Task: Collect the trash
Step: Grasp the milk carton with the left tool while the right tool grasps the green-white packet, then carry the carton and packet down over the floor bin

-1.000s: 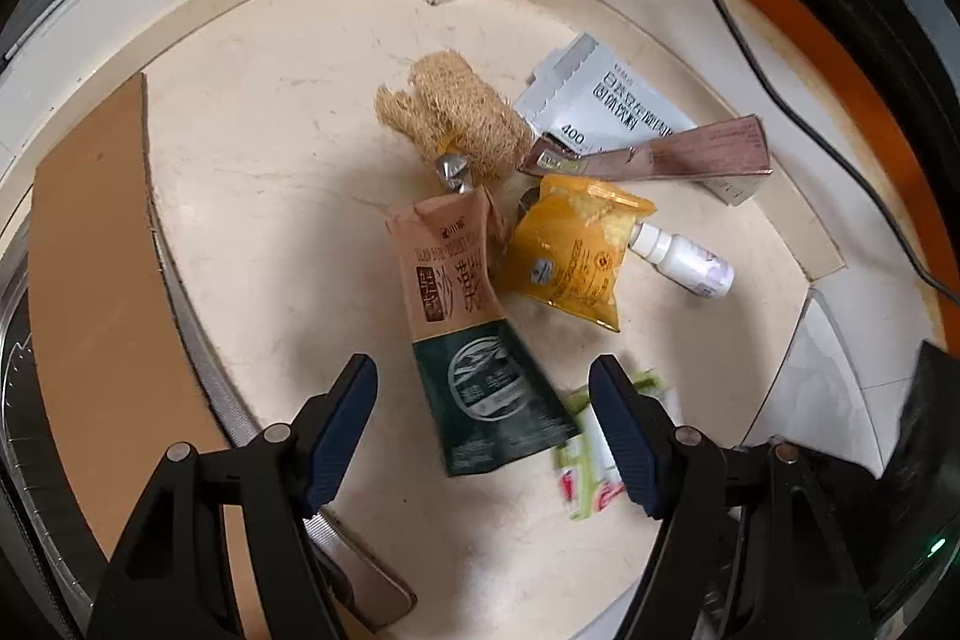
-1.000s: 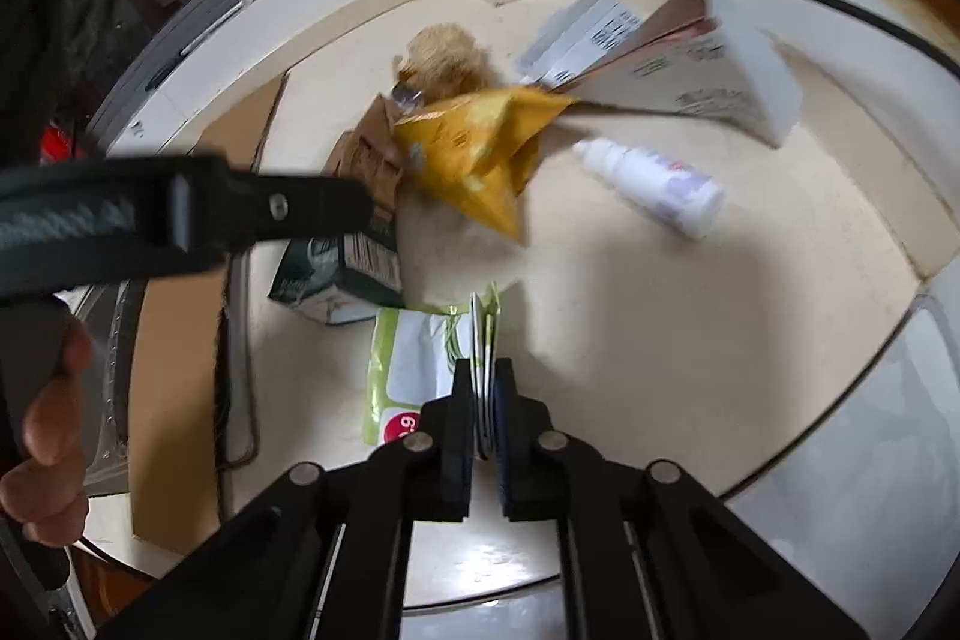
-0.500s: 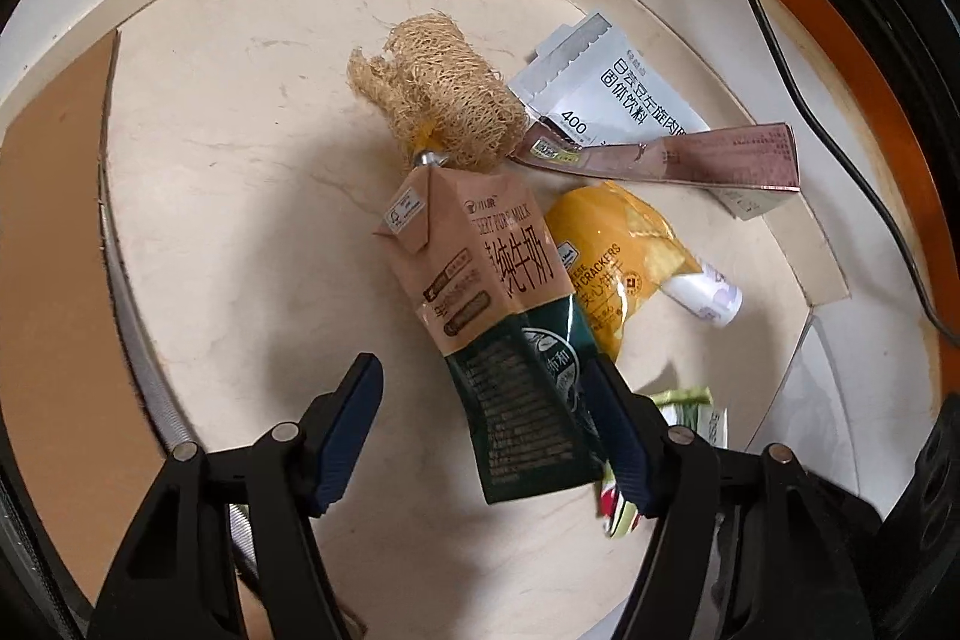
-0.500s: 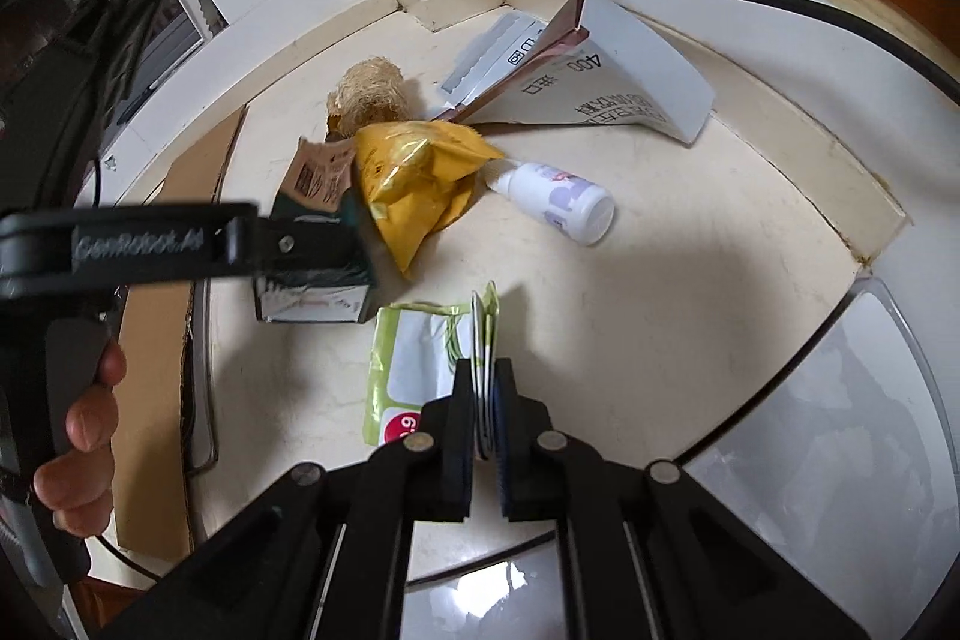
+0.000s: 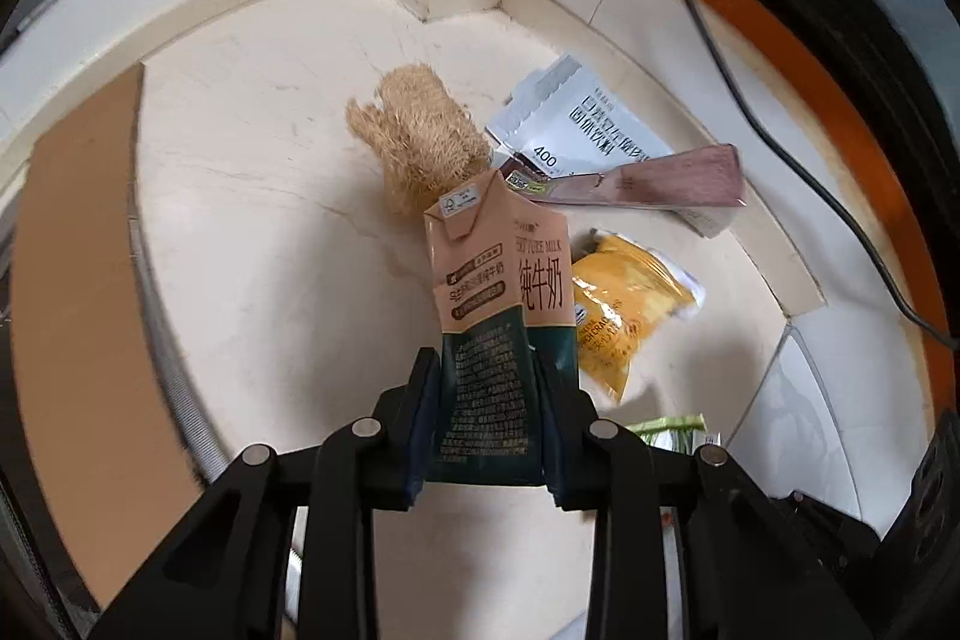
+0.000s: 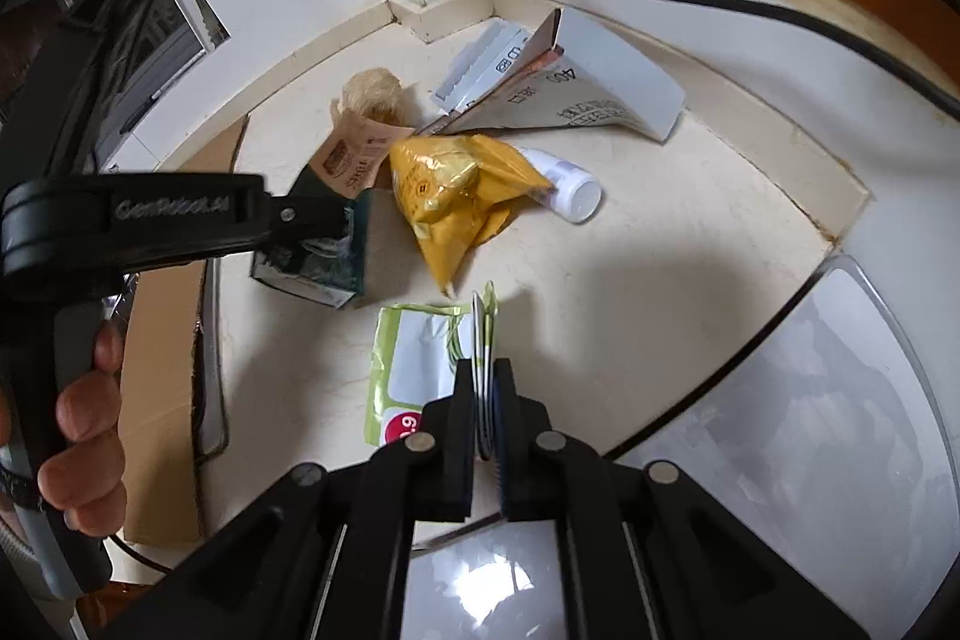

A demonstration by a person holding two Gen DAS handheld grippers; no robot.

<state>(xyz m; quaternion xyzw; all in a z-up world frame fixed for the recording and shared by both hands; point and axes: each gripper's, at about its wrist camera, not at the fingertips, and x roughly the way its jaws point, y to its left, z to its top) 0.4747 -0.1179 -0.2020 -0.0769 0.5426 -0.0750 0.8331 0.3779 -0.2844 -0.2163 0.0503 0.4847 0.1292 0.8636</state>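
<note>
The left claw [image 5: 487, 421] is closing on the dark green base of a crumpled milk carton [image 5: 498, 316], with its pads against the carton's sides. The right claw [image 6: 485, 436] is clenched on the thin edge of a green-and-white wrapper [image 6: 414, 370]. On the pale desk [image 5: 252, 244] beyond lie a yellow snack bag [image 6: 456, 196], a white bottle [image 6: 570, 190] and a loofah [image 5: 414, 148].

A tan-and-green milk carton [image 5: 501, 316], crumpled, stands upright. A yellow snack bag [image 5: 624, 307] lies at its 3 o'clock, a white bottle [image 6: 570, 187] beyond; a green-white wrapper [image 6: 414, 370] hangs folded.
</note>
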